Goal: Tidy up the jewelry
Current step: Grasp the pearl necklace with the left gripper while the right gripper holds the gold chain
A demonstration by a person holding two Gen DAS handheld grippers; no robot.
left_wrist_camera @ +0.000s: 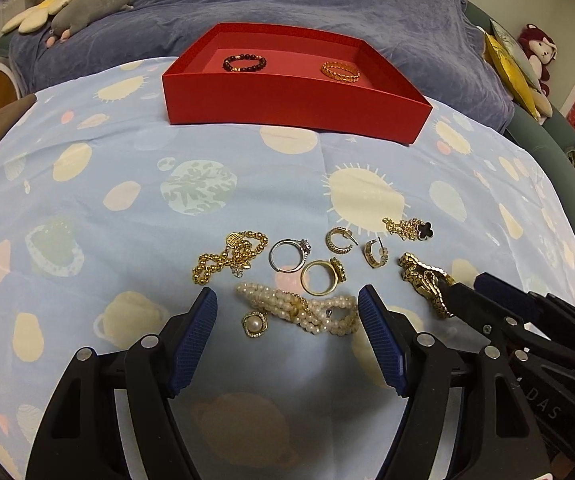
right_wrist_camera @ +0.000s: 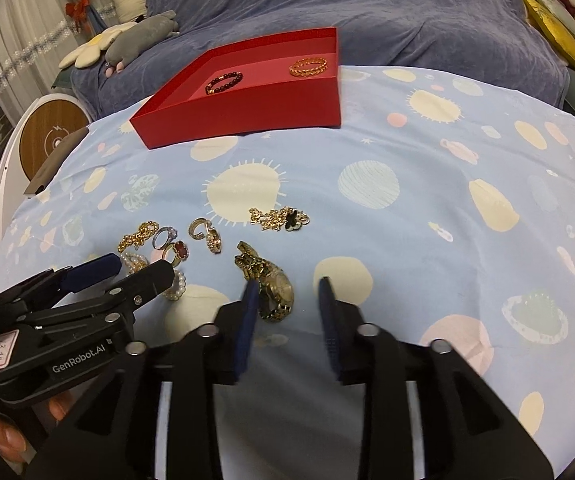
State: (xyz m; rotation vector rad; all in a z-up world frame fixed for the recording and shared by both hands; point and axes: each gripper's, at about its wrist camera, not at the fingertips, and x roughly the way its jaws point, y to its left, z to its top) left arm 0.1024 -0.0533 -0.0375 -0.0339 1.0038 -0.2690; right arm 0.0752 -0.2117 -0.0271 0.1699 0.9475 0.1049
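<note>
A red box (left_wrist_camera: 287,100) (right_wrist_camera: 247,116) holds a dark bead bracelet (left_wrist_camera: 244,62) and a gold bangle (left_wrist_camera: 341,70). Loose jewelry lies on the blue cloth: pearl bracelet (left_wrist_camera: 307,308), pearl pendant (left_wrist_camera: 254,323), gold bead chain (left_wrist_camera: 229,256), silver ring (left_wrist_camera: 289,256), gold ring (left_wrist_camera: 321,277), hoop earrings (left_wrist_camera: 339,240), clover necklace (left_wrist_camera: 407,229) and gold watch (right_wrist_camera: 273,282). My left gripper (left_wrist_camera: 287,304) is open around the pearl bracelet. My right gripper (right_wrist_camera: 287,292) is open, the watch by its left finger.
The blue patterned cloth (left_wrist_camera: 127,184) covers the surface. A purple blanket (left_wrist_camera: 327,0) lies behind the box. Plush toys (left_wrist_camera: 87,8) sit at the far left, a doll and gold cushions (left_wrist_camera: 527,60) at the far right. A round wooden-faced device (right_wrist_camera: 51,136) stands at left.
</note>
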